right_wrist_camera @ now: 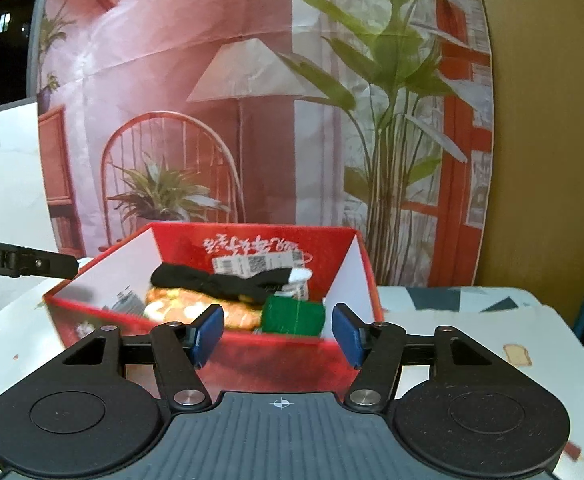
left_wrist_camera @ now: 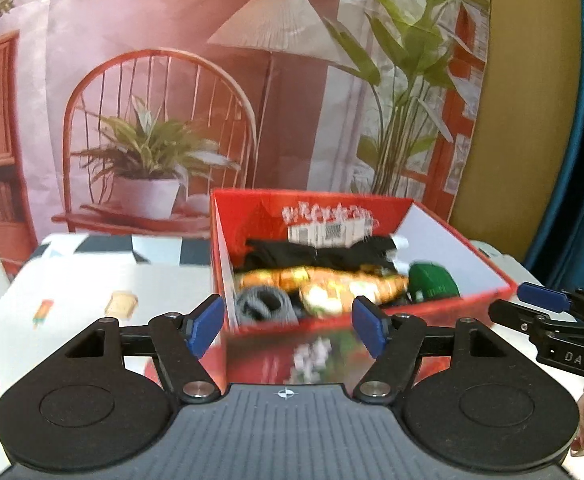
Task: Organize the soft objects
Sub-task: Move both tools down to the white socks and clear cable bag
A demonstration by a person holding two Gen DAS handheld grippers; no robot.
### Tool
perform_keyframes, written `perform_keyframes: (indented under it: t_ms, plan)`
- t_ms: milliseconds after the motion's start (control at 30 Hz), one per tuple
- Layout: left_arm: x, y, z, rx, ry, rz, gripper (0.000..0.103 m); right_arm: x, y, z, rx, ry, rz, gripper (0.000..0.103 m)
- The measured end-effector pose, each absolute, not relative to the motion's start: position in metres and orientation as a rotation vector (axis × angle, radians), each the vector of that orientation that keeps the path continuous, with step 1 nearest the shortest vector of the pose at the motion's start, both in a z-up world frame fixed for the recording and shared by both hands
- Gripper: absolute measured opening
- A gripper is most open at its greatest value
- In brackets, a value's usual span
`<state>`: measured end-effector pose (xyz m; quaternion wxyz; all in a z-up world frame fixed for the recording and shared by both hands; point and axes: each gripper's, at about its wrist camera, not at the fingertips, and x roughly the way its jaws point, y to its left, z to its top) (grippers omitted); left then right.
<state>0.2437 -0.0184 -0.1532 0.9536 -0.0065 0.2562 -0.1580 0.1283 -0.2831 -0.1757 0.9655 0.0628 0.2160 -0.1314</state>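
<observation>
A: In the left wrist view, the left gripper (left_wrist_camera: 288, 326) is released, its blue pads wide apart with nothing between them. It hangs just before the near wall of the red box (left_wrist_camera: 444, 300), which stands on the patterned table (left_wrist_camera: 92, 292). Only this view shows a grey rolled sock (left_wrist_camera: 262, 304) in the near left corner of the box. The right gripper (left_wrist_camera: 544, 298) enters from the right edge, near the box's right corner; whether it is released cannot be told here.

B: And the other things?

A: A black sock (left_wrist_camera: 316, 254) lies at the back with its long axis left to right, its white end pointing right. An orange patterned piece (left_wrist_camera: 332, 284) lies before it, also left to right. A green roll (left_wrist_camera: 432, 282) sits at the right.

B: What does the right wrist view add?

A: There the right gripper (right_wrist_camera: 278, 334) is released too, empty, before the same box (right_wrist_camera: 92, 322). The grey sock is hidden. The black sock (right_wrist_camera: 220, 280) again runs left to right, its white end on the right. The green roll (right_wrist_camera: 294, 316) is nearest, between the pads in the picture but inside the box.
</observation>
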Motion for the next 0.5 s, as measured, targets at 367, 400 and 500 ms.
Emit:
perform_keyframes:
  t_ms: [367,400,500]
  plan:
    - [0.197,-0.015,-0.206,-0.019,0.606,-0.294,0.073,0.086,-0.262,-0.231,0.199,0.498,-0.285,0.057]
    - [0.194,-0.014,-0.210,-0.020,0.620,-0.296,0.073,0.081,-0.259,-0.236,0.193,0.507,-0.276,0.057]
    - [0.183,-0.010,-0.220,-0.024,0.634,-0.282,0.073,0.072,-0.249,-0.250,0.168,0.544,-0.252,0.058]
